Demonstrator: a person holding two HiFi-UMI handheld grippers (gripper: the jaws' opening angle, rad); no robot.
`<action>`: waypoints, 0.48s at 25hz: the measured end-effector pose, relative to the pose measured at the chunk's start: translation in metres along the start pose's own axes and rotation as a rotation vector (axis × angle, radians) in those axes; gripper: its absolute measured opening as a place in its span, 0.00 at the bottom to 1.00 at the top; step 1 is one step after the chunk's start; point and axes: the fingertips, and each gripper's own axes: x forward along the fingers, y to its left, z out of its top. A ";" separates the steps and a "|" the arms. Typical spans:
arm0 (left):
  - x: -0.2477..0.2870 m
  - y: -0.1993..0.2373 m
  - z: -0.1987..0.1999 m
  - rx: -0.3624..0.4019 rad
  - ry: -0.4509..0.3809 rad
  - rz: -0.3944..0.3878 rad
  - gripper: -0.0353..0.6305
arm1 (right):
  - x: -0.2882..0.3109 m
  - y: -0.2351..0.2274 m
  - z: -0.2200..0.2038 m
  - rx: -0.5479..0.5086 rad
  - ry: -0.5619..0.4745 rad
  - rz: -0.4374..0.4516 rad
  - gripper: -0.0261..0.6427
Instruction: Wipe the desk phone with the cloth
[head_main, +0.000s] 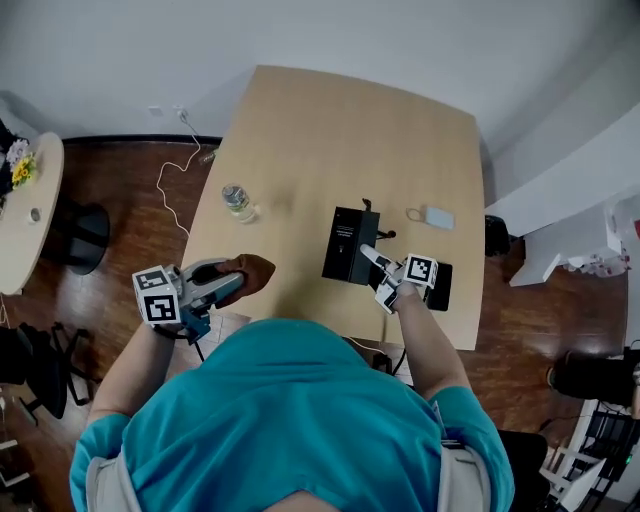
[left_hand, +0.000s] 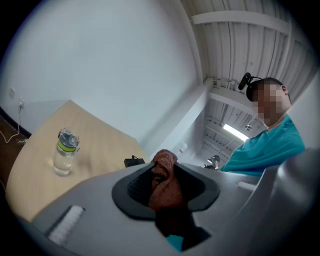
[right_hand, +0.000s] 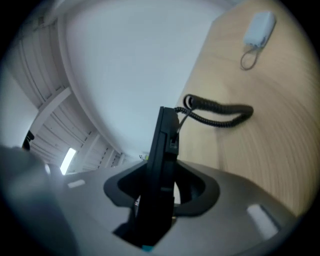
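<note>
My left gripper (head_main: 226, 284) was clamped on the bunched brown cloth (head_main: 254, 270) at the near left edge of the counter (head_main: 330, 130), while my right gripper (head_main: 372, 260) pinched the black desk phone (head_main: 346, 243), which sat mid-counter with its coiled cord (right_hand: 220, 113) alongside.

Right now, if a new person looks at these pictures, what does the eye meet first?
The brown cloth, pinched in the fingers of the left gripper, stands out at the near left edge of the wooden table. The right gripper holds the black handset, its coiled cord trailing over the table near the phone base. A water bottle stands alone further left.
</note>
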 end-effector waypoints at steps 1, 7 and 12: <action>-0.004 0.000 -0.002 -0.006 -0.001 0.009 0.24 | 0.006 -0.008 -0.002 0.017 0.013 -0.010 0.29; -0.022 0.000 -0.001 -0.017 -0.007 0.050 0.24 | 0.035 -0.034 -0.001 0.251 0.000 0.028 0.29; -0.029 0.003 0.004 -0.022 -0.011 0.065 0.24 | 0.040 -0.057 -0.007 0.394 0.025 -0.017 0.31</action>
